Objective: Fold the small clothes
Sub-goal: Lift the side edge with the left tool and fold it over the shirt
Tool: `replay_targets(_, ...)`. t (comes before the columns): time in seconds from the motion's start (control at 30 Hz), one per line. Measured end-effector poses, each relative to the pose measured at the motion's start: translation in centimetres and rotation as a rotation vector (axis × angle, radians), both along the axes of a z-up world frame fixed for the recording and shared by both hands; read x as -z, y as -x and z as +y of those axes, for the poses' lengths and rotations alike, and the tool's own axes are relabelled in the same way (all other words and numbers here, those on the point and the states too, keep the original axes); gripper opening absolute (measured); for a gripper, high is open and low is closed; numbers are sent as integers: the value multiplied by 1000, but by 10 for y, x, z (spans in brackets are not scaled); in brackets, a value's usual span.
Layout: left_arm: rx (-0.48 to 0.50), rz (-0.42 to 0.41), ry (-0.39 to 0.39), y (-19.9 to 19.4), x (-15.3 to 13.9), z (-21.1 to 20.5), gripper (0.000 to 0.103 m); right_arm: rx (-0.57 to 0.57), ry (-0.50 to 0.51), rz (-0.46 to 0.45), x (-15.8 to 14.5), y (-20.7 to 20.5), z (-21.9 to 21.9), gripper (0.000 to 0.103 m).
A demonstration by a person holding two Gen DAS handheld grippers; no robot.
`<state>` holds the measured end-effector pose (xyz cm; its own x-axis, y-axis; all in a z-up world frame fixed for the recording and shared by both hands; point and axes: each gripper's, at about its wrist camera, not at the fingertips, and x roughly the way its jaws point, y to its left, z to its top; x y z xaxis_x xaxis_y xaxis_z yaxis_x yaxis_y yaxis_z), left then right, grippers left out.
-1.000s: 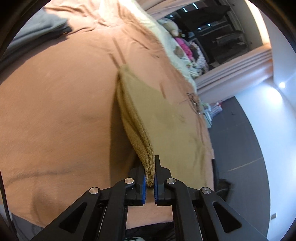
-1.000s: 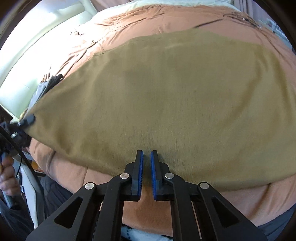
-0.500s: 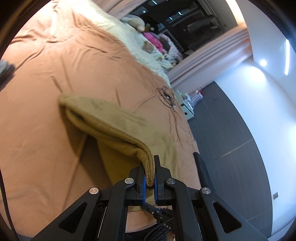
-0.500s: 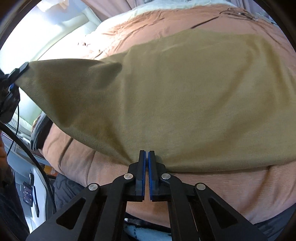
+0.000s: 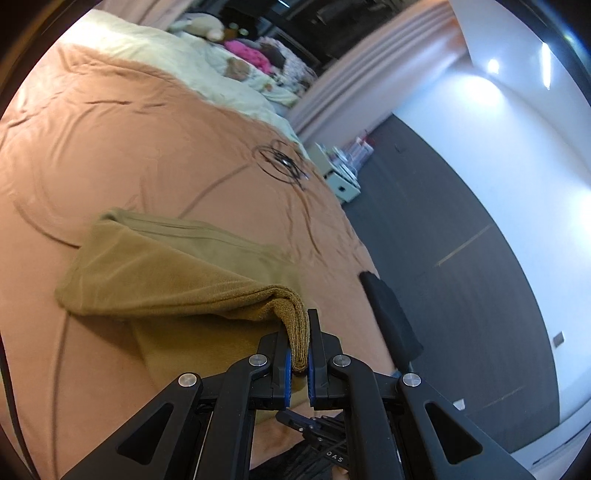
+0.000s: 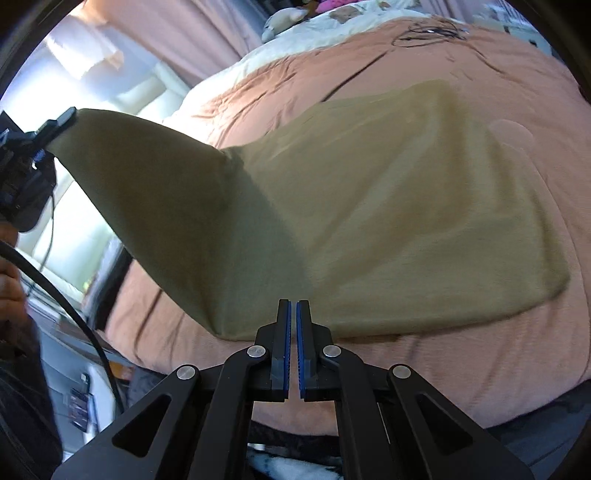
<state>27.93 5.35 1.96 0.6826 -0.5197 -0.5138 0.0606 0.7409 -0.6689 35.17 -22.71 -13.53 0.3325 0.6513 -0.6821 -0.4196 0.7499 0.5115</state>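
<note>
The olive-tan garment (image 5: 159,280) is a soft, matt knit cloth with a fine ribbed texture at its pinched edge. The terracotta bedspread (image 5: 110,147) in the left of the frame is smooth, matt, creased fabric. The left gripper (image 5: 299,354) and right gripper (image 6: 293,332) are matt black plastic with ridged blue pads (image 6: 286,347) and shiny metal rivets (image 5: 258,359). The grey floor (image 5: 461,258) looks smooth.

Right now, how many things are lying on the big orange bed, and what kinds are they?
Tan garment: 1, one corner lifted by the left gripper
Coil of black cable: 1
Stuffed toy by the cream bedding: 1 that I can make out; the pink pile beyond is too blurred to count
Total: 3
</note>
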Motion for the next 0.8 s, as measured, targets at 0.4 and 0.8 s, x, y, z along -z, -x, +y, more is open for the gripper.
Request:
replay_targets(0.4,152,78,-44,-51,36,-100,6,55,-26,15,1,-1,-70,0)
replay_targets(0.8,199,153,-168,-65,70,-139,64,76,33,21,-7,-10,-82,1)
